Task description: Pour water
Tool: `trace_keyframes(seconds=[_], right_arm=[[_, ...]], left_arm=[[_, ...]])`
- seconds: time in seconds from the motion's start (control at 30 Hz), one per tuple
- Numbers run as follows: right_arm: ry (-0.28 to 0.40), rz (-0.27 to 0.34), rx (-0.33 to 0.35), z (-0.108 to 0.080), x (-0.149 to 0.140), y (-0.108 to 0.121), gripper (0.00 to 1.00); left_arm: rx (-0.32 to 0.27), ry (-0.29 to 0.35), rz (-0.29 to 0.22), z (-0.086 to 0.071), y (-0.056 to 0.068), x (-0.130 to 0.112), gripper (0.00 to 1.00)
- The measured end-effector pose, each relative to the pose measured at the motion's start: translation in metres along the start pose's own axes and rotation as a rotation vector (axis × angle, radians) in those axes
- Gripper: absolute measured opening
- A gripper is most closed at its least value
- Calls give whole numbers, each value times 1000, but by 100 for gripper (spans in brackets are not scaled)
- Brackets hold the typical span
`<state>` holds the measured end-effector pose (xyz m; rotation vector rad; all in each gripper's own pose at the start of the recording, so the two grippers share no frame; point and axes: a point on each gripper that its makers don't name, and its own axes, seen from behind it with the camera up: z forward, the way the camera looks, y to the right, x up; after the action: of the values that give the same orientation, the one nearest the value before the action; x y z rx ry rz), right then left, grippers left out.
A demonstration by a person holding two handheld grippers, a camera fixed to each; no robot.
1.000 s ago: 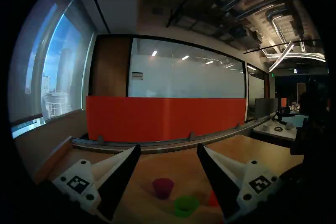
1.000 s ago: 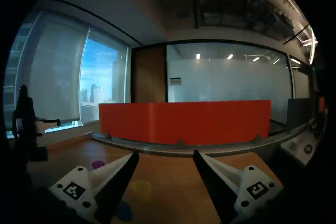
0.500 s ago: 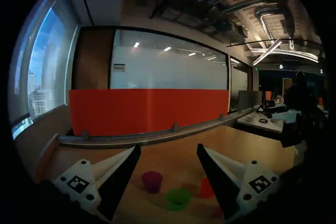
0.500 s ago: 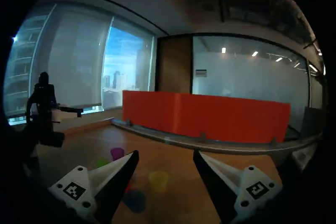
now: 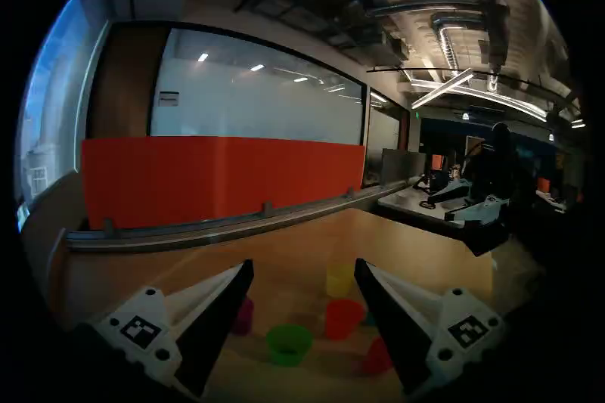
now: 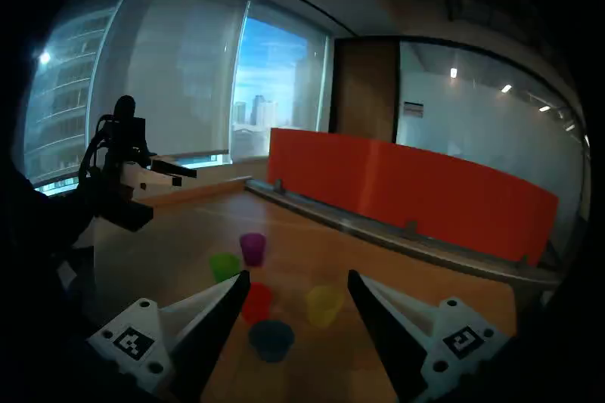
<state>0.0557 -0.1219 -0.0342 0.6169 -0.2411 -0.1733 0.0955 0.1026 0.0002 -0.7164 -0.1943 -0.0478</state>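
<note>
While both grippers hover over the wooden table (image 6: 189, 225), neither grips anything. Left gripper (image 5: 301, 263): jaws spread wide, empty. Right gripper (image 6: 296, 274): jaws likewise apart, empty. Five small cups stand clustered on the table ahead of the right gripper: purple cup (image 6: 252, 249) and green cup (image 6: 224, 266) farthest, red cup (image 6: 257, 302) and yellow cup (image 6: 324, 305) nearer, blue cup (image 6: 271, 339) nearest (contents cannot be told). An orange partition (image 6: 423, 184) runs along the table's far edge.

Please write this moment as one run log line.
left claw: open, empty | right claw: open, empty | cups: upright on table, untouched
</note>
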Motion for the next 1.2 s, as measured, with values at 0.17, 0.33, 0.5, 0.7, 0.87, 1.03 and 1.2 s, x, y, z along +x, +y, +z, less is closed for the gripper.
trace_keyframes(seconds=[0.17, 0.33, 0.5, 0.7, 0.87, 1.03, 1.2], right_arm=[[-30, -7, 35, 2, -7, -6, 100], [-63, -17, 48, 3, -15, -7, 100], [-93, -25, 57, 7, -24, -9, 100], [-125, -18, 76, 14, -41, -14, 100], [-156, -13, 83, 20, -58, -16, 100], [-183, -4, 86, 25, -76, -17, 100], [-210, 3, 87, 30, -94, -18, 100]], left_arm=[[-24, -24, 16, 2, -4, -3, 100], [-27, -38, 47, 4, -7, -7, 100], [-33, -57, 70, 5, -7, -16, 99], [-16, -93, 103, 9, -14, -36, 100], [-14, -133, 111, 14, -17, -59, 100], [-25, -162, 106, 18, -17, -81, 100], [-31, -194, 99, 21, -19, -102, 100]])
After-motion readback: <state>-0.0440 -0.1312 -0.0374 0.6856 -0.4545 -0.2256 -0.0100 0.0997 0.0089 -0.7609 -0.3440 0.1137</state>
